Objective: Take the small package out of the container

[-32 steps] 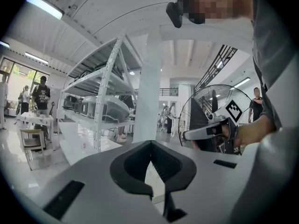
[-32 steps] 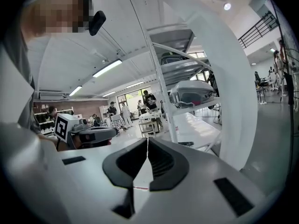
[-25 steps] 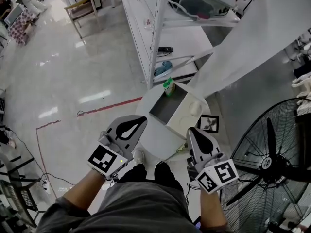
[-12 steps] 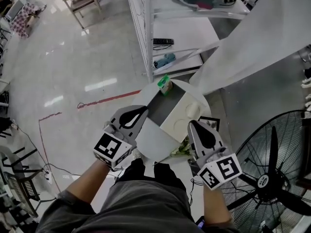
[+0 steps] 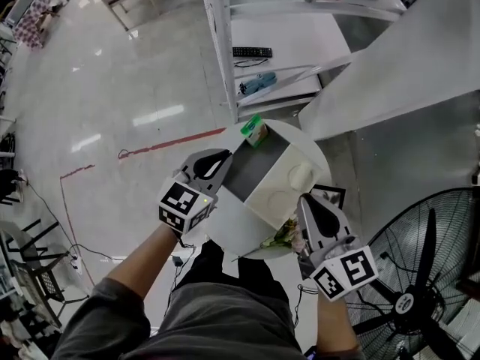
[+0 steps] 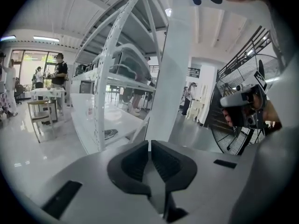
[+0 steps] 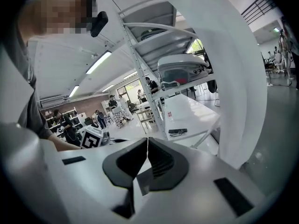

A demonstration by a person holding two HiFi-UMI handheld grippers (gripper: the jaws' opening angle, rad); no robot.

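Note:
A small green package (image 5: 253, 131) stands at the far corner of the open white container (image 5: 279, 193), which has a grey inside and rests on a round white table (image 5: 229, 220). My left gripper (image 5: 222, 157) is shut and empty, its tips at the container's left edge, short of the package. Shut and empty too, my right gripper (image 5: 305, 203) hovers at the container's near right side. In the left gripper view the left gripper (image 6: 150, 146) points at the shelving; the right gripper view shows the right gripper (image 7: 147, 141) with its pads together.
A white shelving rack (image 5: 221, 43) stands just beyond the table, with a remote control (image 5: 252, 52) on its low shelf. A large black fan (image 5: 424, 276) is at the right. A small framed picture (image 5: 331, 194) and some flowers (image 5: 283, 236) lie near the right gripper. Red tape (image 5: 172, 144) marks the floor.
My left gripper has moved forward to the container's left edge. The right gripper has stayed low on the right. The view has drawn nearer the table.

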